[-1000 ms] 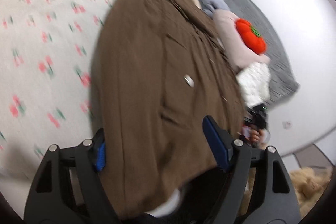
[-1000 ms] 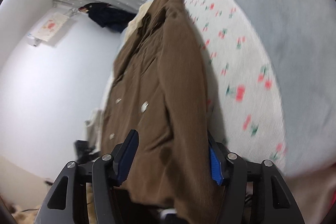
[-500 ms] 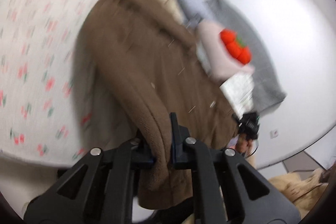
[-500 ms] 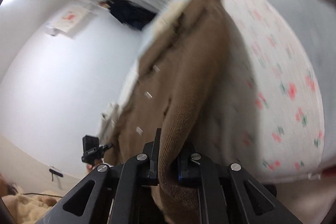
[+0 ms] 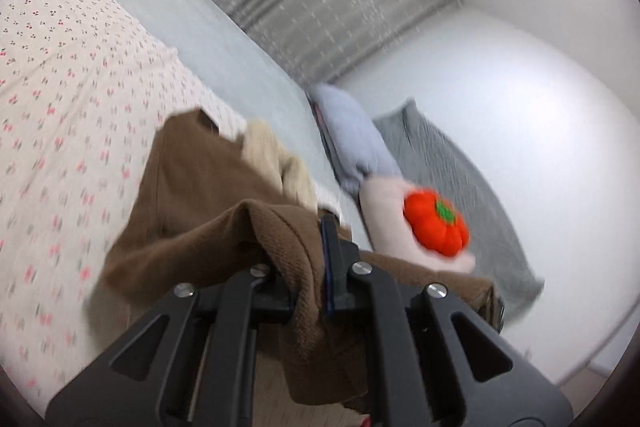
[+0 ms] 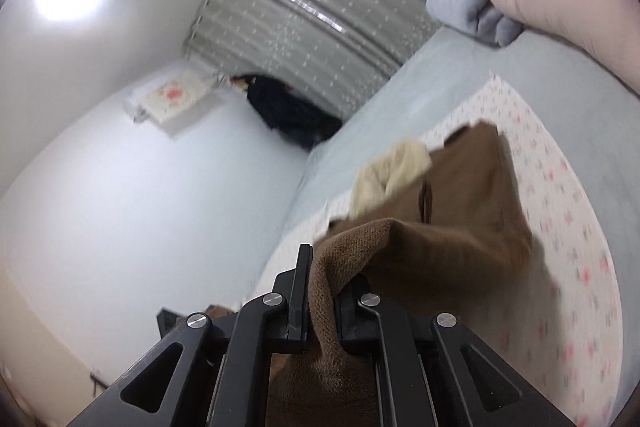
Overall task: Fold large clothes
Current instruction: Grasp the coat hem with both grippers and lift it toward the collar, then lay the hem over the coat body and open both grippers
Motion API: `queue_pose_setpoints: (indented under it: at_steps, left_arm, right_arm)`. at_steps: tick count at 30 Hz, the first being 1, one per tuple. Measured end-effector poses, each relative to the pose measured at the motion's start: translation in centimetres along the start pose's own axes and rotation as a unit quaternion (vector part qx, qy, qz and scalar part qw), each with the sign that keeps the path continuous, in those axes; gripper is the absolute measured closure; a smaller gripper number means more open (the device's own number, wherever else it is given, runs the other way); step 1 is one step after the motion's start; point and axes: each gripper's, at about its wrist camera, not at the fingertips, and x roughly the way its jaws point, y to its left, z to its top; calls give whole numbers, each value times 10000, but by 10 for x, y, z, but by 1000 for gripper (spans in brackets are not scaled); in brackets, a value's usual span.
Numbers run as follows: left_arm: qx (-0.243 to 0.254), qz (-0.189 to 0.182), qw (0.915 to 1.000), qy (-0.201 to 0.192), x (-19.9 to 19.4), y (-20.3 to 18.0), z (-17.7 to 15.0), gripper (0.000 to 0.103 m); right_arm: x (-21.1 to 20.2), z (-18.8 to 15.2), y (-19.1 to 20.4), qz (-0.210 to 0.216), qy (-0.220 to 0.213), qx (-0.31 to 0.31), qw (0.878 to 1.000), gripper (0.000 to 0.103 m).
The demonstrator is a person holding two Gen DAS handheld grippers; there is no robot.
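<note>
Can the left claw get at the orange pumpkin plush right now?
Probably not as things stand. The left claw is shut on the brown coat, so it has no free jaws. The pumpkin plush sits unobstructed on the pink pillow ahead to the right; it would need to release first.

The coat [image 5: 208,195] lies on a sheet [image 5: 60,75] spread over the bed [image 5: 224,43], its near edge lifted between the jaws of both grippers, left [image 5: 308,267] and right [image 6: 322,291]. A pale garment [image 5: 276,159] sits just behind it. Pillows [image 5: 352,147] lie at the bed's far end with a plush pumpkin [image 5: 436,223] on top.
</note>
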Motion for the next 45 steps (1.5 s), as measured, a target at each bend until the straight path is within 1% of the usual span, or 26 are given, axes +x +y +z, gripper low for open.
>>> queue_pose_setpoints:
  at_steps: [6, 11, 13, 14, 16, 17, 19, 21, 23, 24, 25, 26, 28, 29, 31, 32, 35, 36, 37, 38, 39, 40, 41, 42, 43, 45]
  left_arm:
    - [-191, 419, 9980, -437, 70, 26, 71, 92]
    - [-409, 937, 9933, -533, 149, 73, 114, 91]
    - [-576, 1170, 9907, -387, 188, 102, 121, 89]
    - [-617, 1447, 9874, -163, 210, 118, 121, 86]
    - [-604, 2207, 9731, 275, 247, 146, 114, 85]
    - [-550, 2336, 9702, 324, 257, 154, 109, 85]
    - [-499, 2213, 9738, 152, 257, 162, 103, 85]
    - [-496, 2074, 9769, 155, 251, 161, 104, 83]
    - [-363, 1924, 9805, 192, 241, 153, 109, 70]
    - [-283, 1874, 9818, 123, 232, 147, 111, 64]
    - [-224, 1822, 9830, 13, 225, 142, 113, 51]
    - [-150, 1780, 9837, -185, 216, 134, 117, 31]
    - [154, 2038, 9762, -728, 202, 122, 120, 11]
    - [589, 2177, 9700, -904, 200, 112, 123, 10]
    - [1172, 2630, 9554, -649, 214, 104, 130, 10]
    - [1425, 2861, 9471, -296, 230, 106, 133, 10]
    - [1597, 3049, 9373, 549, 269, 117, 134, 10]
    - [1623, 3122, 9329, 767, 281, 121, 134, 10]
    - [1644, 3210, 9279, 939, 293, 126, 133, 16]
    - [1586, 3335, 9223, 1136, 306, 132, 132, 35]
    - [1444, 3347, 9236, 1188, 311, 135, 132, 49]
    - [1239, 3322, 9282, 1128, 310, 138, 131, 81]
    - [1065, 3268, 9343, 943, 307, 134, 130, 92]
    - [1126, 3223, 9376, 653, 299, 125, 129, 93]
    - [1256, 3133, 9407, 328, 290, 114, 128, 94]
    - [1409, 2686, 9517, -486, 262, 95, 128, 94]
  right_arm:
    - [66, 81, -33, -232, -276, 360, 9987, 95]
    - [118, 130, -93, -503, -457, 1008, 9926, 94]
    - [146, 144, -127, -702, -477, 1376, 9868, 94]
    - [158, 148, -143, -734, -436, 1564, 9840, 93]
    - [186, 148, -186, -932, -359, 2079, 9730, 86]
    - [193, 147, -202, -1036, -338, 2240, 9685, 85]
    - [203, 141, -236, -1337, -429, 2507, 9578, 81]
    - [201, 138, -255, -1353, -494, 2561, 9559, 79]
    - [194, 139, -260, -1289, -506, 2430, 9601, 68]
    - [188, 141, -260, -1378, -533, 2308, 9617, 53]
    - [180, 144, -256, -1573, -604, 2097, 9631, 44]
    - [175, 148, -251, -1659, -631, 1927, 9651, 42]
    - [171, 156, -239, -1824, -538, 1495, 9703, 41]
    - [172, 162, -230, -1950, -434, 1230, 9721, 40]
    - [183, 170, -214, -2186, -212, 719, 9729, 32]
    - [192, 173, -203, -2311, -47, 450, 9719, 30]
    - [230, 174, -184, -2641, 559, -133, 9628, 26]
    - [243, 173, -183, -2783, 693, -236, 9577, 26]
    - [255, 172, -183, -2976, 802, -326, 9507, 27]
    - [267, 170, -187, -3180, 870, -376, 9434, 29]
    - [277, 168, -192, -3290, 898, -356, 9394, 39]
    - [283, 167, -197, -3286, 916, -279, 9396, 60]
    - [290, 164, -200, -3292, 872, -154, 9401, 71]
    - [289, 161, -195, -3348, 724, -218, 9393, 84]
    - [289, 159, -189, -3410, 559, -383, 9376, 92]
    - [271, 154, -158, -3305, -215, -986, 9384, 94]
